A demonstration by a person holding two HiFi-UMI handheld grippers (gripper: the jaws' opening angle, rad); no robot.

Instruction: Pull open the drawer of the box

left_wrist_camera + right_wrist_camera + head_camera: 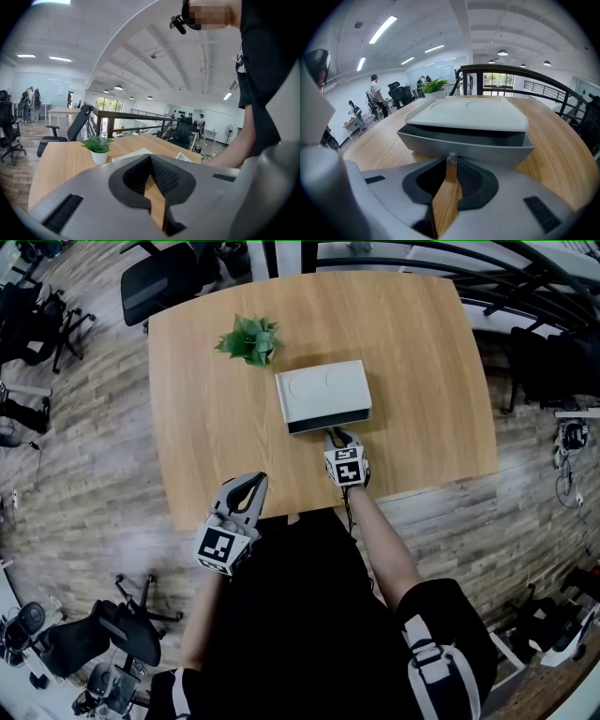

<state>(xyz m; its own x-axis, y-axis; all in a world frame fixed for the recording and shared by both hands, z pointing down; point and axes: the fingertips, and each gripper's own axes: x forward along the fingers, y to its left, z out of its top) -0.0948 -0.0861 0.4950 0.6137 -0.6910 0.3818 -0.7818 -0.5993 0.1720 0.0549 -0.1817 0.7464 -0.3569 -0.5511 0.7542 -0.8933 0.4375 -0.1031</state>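
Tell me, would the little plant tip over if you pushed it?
Probably easy to tip: the plant has bushy leaves wider than its small white pot. It likely feels light, so a low push might slide it on the smooth table.

Bright even ceiling-strip light, soft shadows; strong fisheye edges; near tongs blurred, perhaps defocus.

Wooden table (422, 381): box (323, 395), potted plant (248, 338).

Table (422, 381) shows warm, matt wood grain; box (323, 390) looks smooth pale plastic; drawer (464, 147) satin grey; knob (451, 158) glints metallic.
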